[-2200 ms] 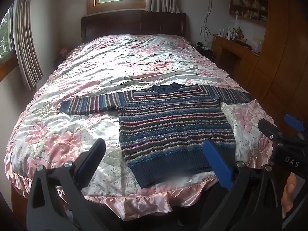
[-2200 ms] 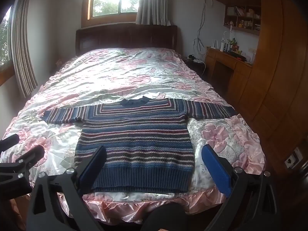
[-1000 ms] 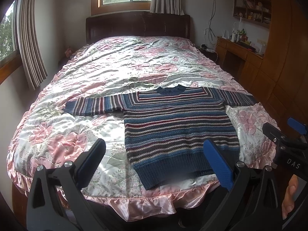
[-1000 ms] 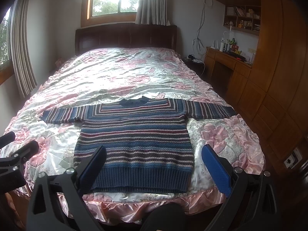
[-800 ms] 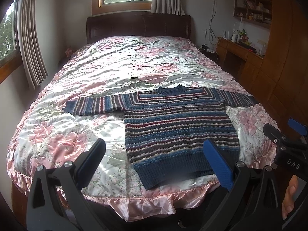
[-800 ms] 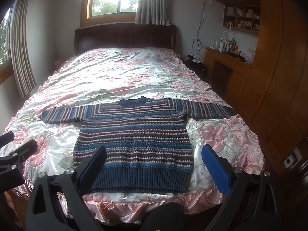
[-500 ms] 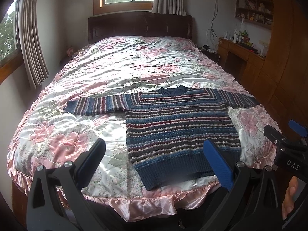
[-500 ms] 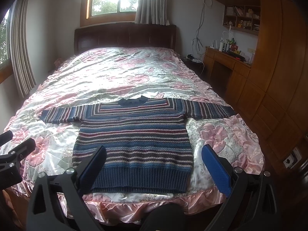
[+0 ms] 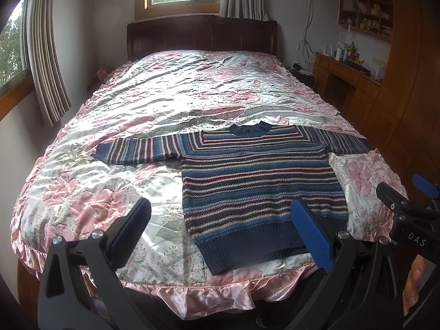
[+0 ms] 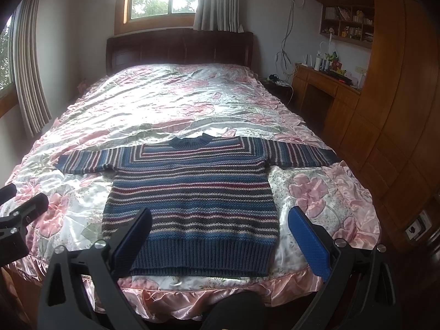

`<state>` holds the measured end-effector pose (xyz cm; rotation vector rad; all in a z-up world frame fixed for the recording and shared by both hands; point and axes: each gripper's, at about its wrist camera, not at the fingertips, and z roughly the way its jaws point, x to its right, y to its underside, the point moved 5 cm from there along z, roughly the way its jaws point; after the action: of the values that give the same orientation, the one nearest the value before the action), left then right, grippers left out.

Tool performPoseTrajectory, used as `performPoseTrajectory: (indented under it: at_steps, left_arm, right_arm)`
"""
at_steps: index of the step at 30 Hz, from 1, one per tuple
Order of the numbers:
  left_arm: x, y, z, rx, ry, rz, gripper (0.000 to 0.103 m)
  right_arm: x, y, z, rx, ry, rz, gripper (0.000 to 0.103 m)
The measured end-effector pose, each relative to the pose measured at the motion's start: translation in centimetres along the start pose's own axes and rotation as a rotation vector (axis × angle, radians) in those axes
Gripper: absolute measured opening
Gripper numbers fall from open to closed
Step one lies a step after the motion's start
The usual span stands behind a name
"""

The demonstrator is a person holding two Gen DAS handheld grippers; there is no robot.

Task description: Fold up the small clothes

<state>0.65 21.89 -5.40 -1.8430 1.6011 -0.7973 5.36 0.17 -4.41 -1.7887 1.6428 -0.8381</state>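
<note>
A small knitted sweater (image 9: 258, 181) (image 10: 192, 195) with blue, dark red and pale stripes lies flat on the bed, sleeves spread out to both sides and its hem at the near edge. My left gripper (image 9: 220, 233) hovers open in front of the bed's foot, off the sweater's left hem corner, holding nothing. My right gripper (image 10: 217, 239) is open too, over the hem, with nothing between its blue pads. In the left wrist view the right gripper (image 9: 407, 206) shows at the right edge; in the right wrist view the left gripper (image 10: 19, 214) shows at the left edge.
The bed (image 9: 176, 101) carries a shiny pink floral quilt with a ruffled edge (image 10: 192, 299). A dark headboard (image 9: 200, 35) stands at the far end. A wooden desk (image 10: 324, 90) and a tall wooden wardrobe (image 10: 398, 110) line the right side. Curtains (image 9: 46, 63) hang at the left.
Both grippers have drifted slightly, so the sweater sits a little differently in each view. The sweater lies as before and both grippers stay open.
</note>
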Motion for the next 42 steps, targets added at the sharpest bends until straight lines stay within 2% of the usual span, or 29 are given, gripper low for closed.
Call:
performPoseTrajectory:
  at_steps: [13,17,22,35,42]
  left_arm:
    - [0.5,-0.9,3.9,-0.041,-0.01,0.001,0.1]
    - [1.0,-1.4,5.9,-0.067,-0.009,0.009,0.1]
    - [1.5,-2.0,7.8,-0.08,-0.006,0.007,0.1]
    - [1.0,-3.2,9.7,-0.082,-0.012,-0.009,0.1]
    - [1.0,-3.8,12.0,-0.103,-0.014,-0.004,0.1]
  right_arm:
    - [1.5,-0.9,3.7,-0.014,-0.01,0.022,0.099]
    - [2.5,-1.9,5.2,-0.016,0.027,0.012,0.099]
    - [2.9,-2.5,6.6,-0.019,0.029,0.005,0.099]
    - [2.9,-2.3,9.3,-0.066,0.046,0.003,0.099]
    - [4.0,-2.5,11.6,-0.09,0.038,0.022,0.099]
